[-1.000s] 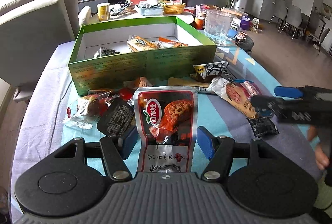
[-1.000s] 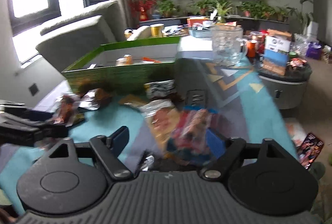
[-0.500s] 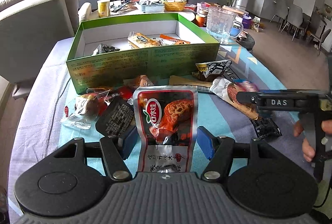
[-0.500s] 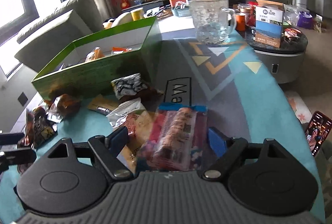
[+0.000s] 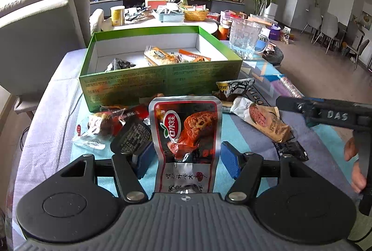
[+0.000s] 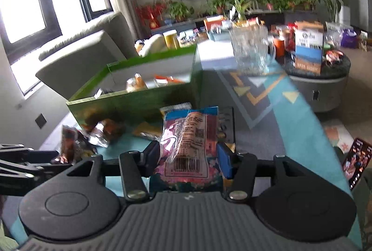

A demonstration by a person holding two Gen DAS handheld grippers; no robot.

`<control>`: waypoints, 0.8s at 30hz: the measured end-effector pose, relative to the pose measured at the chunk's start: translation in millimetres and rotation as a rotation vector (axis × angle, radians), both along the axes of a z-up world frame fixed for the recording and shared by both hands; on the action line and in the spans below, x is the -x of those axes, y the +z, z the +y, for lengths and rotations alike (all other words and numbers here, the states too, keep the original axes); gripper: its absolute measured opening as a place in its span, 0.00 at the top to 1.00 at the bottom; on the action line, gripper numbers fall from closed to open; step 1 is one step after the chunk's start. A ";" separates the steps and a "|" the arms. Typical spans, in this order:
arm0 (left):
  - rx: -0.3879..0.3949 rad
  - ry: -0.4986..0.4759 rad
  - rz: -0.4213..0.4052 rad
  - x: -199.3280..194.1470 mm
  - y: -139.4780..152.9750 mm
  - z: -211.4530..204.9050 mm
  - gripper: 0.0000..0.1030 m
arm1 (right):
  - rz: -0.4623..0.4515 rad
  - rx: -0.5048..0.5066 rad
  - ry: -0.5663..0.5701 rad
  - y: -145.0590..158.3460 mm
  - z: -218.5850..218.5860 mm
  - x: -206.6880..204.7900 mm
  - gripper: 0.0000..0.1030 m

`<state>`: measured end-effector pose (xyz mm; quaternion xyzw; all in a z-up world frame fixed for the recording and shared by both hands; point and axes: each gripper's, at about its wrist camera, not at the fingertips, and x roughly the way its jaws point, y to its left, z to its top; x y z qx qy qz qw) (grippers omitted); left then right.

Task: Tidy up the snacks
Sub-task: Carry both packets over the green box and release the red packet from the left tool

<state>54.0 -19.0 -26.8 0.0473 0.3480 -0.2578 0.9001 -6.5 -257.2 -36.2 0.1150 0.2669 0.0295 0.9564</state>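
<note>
I have a snack in each hand and both are ready to go into the green box, which stands open on the bench just behind the loose packets and already has a few packets inside. My left gripper carries the red-and-silver pouch upright between its jaws; the blue pads stand slightly clear of its edges, so what grips it lower down I cannot tell. My right gripper has just been closing, and its jaws now pinch the pink-and-blue packet, lifted off the bench. Next I need to carry each over the box's near wall and release inside. More packets, like the tan bar, wait on the bench.
</note>
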 end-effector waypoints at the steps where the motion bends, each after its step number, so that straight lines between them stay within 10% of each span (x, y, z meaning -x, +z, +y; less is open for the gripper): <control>1: 0.001 0.002 -0.004 -0.8 1.3 0.6 0.42 | -0.011 -0.003 0.005 3.0 0.3 -1.2 0.59; 24: 0.086 0.141 -0.181 -76.7 52.2 13.9 0.42 | -0.180 -0.019 0.120 54.2 38.3 -66.3 0.59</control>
